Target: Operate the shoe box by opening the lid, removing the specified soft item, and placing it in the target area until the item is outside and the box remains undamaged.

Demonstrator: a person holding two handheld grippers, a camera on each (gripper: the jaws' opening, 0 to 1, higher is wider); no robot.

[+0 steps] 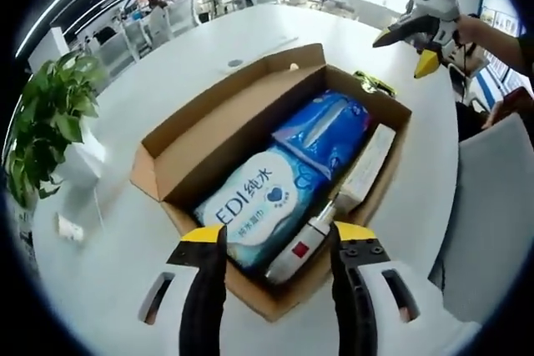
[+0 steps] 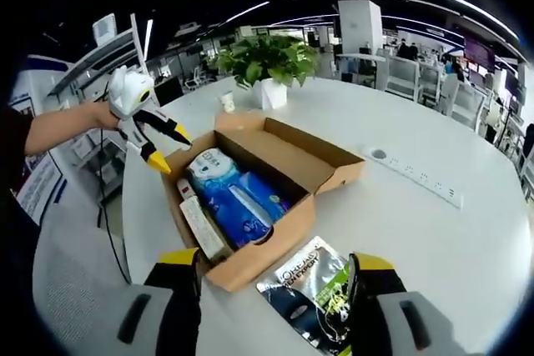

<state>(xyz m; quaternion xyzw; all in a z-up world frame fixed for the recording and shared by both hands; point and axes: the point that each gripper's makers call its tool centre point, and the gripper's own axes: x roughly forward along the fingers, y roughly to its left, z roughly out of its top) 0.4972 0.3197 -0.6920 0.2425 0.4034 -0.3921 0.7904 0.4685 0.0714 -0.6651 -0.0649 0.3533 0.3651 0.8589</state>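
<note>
An open cardboard shoe box lies on a white table with its flaps spread. Inside lie a white and blue "EDI" wipes pack, a blue soft pack, a long white carton and a white tube. My left gripper hovers open over the box's end by the wipes pack. My right gripper is open, held in the air past the opposite end, with nothing between its jaws. Below it on the table lies a dark green pouch.
A potted plant and a small white cup stand near the table edge. A power strip lies on the table beyond the box's open flap. A grey chair back stands beside the table.
</note>
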